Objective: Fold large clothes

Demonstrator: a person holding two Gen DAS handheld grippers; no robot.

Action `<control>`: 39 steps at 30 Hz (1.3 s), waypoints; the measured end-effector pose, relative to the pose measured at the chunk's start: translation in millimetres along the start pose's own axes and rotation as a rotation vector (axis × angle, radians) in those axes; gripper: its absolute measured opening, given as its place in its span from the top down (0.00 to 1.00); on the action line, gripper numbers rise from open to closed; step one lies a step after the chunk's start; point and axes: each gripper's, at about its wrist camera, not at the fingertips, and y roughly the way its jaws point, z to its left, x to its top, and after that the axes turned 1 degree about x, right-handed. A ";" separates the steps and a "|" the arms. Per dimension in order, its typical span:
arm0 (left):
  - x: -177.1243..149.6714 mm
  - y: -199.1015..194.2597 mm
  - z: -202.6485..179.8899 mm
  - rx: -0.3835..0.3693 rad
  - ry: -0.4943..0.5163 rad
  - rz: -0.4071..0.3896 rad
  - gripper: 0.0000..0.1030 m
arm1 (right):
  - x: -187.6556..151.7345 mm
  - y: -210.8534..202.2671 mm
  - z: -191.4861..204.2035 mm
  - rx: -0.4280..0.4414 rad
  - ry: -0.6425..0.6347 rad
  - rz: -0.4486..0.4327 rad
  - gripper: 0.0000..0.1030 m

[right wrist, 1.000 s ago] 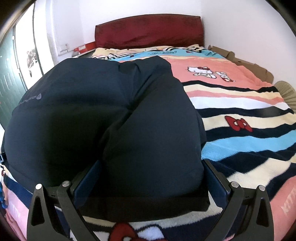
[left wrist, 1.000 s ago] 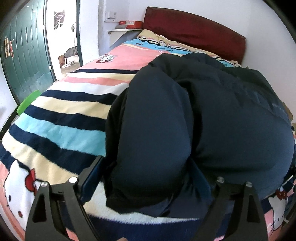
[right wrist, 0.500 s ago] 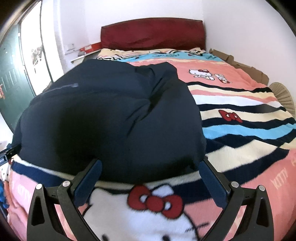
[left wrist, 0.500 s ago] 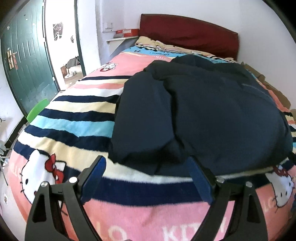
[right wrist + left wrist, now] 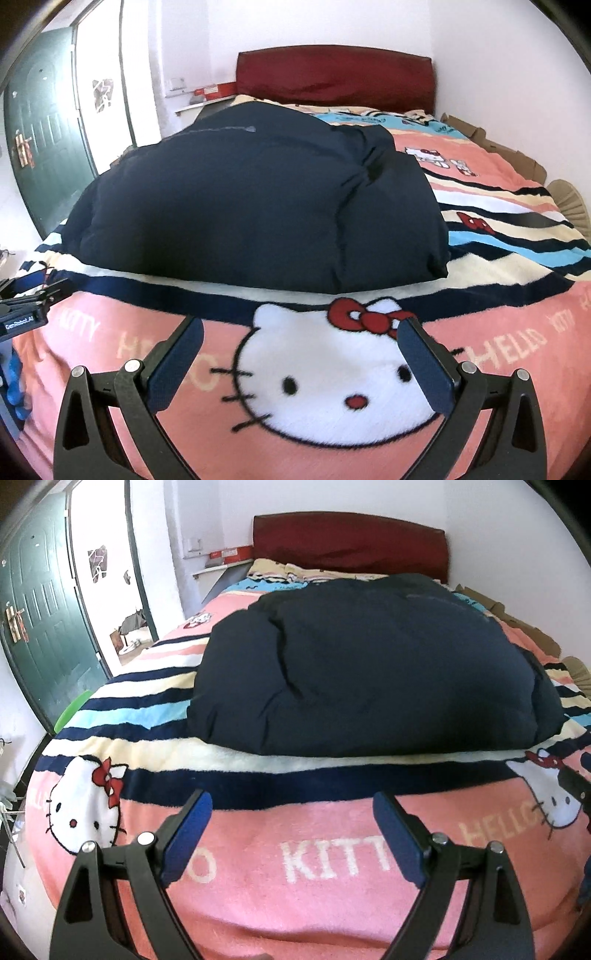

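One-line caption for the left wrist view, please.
Left gripper open and empty above a cartoon-cat blanket, the folded navy padded jacket lying beyond its fingertips on the bed.

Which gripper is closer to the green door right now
Left. The left gripper hangs over the blanket's foot on the side toward the green door; the right gripper is farther from it, beside the left.

Pink band of the blanket (image 5: 332, 886): white woven lettering, "KITT" and part of "HELLO" readable in the left wrist view; "HELLO" and "KITTY" in the right wrist view. Left tongs (image 5: 22, 317) housing: white label "GenRobot.AI".
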 end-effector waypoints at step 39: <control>-16.1 -22.7 -31.5 -0.033 0.059 -0.012 0.13 | -17.1 -14.9 18.1 0.016 0.024 -0.002 0.00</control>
